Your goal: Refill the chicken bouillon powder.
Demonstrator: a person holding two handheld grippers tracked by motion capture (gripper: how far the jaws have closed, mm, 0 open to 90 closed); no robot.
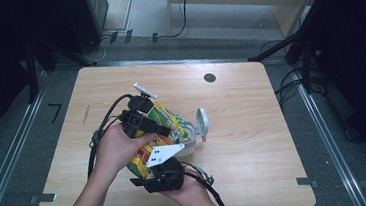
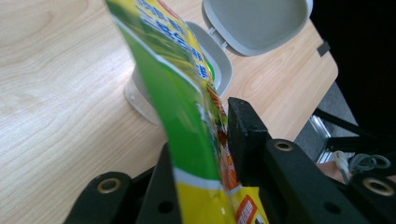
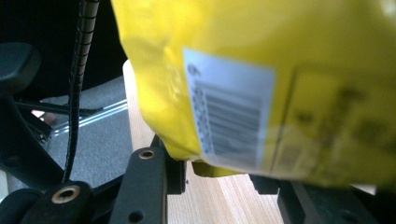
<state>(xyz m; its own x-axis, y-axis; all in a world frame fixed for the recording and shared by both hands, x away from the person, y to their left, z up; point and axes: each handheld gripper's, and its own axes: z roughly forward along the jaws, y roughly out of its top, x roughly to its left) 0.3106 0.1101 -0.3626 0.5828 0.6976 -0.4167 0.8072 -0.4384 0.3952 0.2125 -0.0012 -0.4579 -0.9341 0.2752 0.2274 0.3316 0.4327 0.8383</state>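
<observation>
High view: worktop [image 1: 253, 127] carries an open-lidded container [image 1: 193, 132]. You hold the snack bag [image 1: 160, 120] tilted above it, left gripper [image 2: 196, 158] jaws clamped on its edge, right gripper [image 3: 215, 177] jaws pinching its bottom. Pouring looks pending.

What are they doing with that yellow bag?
A person is holding a yellow and green snack bag with two hand-held grippers. The left gripper pinches the bag near its upper part, and the right gripper has the bag's bottom end between its jaws. The bag is tilted over a clear plastic container on the wooden table. The container's grey hinged lid stands open. It looks like they may be getting ready to tip the bag's contents into it.
</observation>
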